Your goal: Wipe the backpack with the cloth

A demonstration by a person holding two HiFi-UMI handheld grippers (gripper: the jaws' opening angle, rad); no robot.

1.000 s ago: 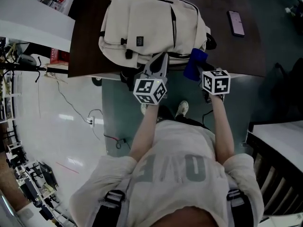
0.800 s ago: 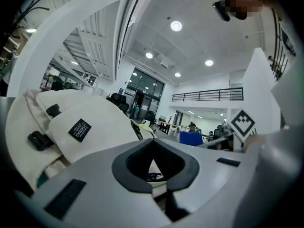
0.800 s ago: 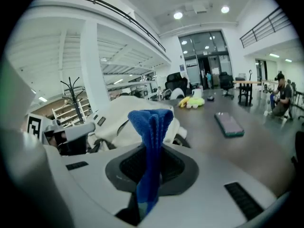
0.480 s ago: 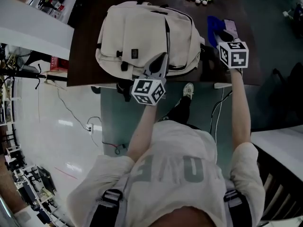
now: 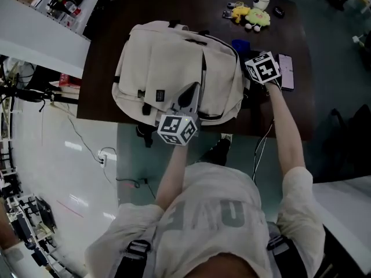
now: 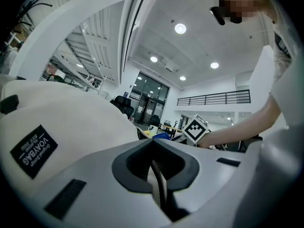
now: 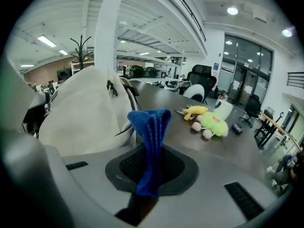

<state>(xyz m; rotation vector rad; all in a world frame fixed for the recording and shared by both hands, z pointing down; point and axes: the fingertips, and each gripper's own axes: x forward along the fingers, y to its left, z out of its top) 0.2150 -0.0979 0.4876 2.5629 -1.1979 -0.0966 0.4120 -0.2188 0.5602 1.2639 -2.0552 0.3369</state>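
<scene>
Backpack [image 5: 168,68] lies flat on the dark table [image 5: 116,28]. Its top handle is at the far edge, its bottom is toward the person, and its long axis runs away from the body.

Left gripper [image 5: 193,91] points level into the pack's near end. Its jaws are pressed together on what looks like a thin fold of the pack's pale fabric. Judged to be an anchoring hold, not a wiping one.

Right gripper [image 5: 248,52] sits off the pack's right flank and angles downward. Its jaws pinch the blue cloth [image 5: 240,43], whose free end stands up out of them in a bunched fan.

Key relation: from the right jaws, the pack lies to the left, just beside the cloth. Contact cannot be confirmed from either view. The right hand is the nearer one to unwiped surface. The next stroke probably calls for carrying the cloth leftward and up onto the flank, then along the long axis.

Phone [image 5: 286,72] and plush toy [image 5: 250,15] lie to the right and beyond, clear of that path.
</scene>
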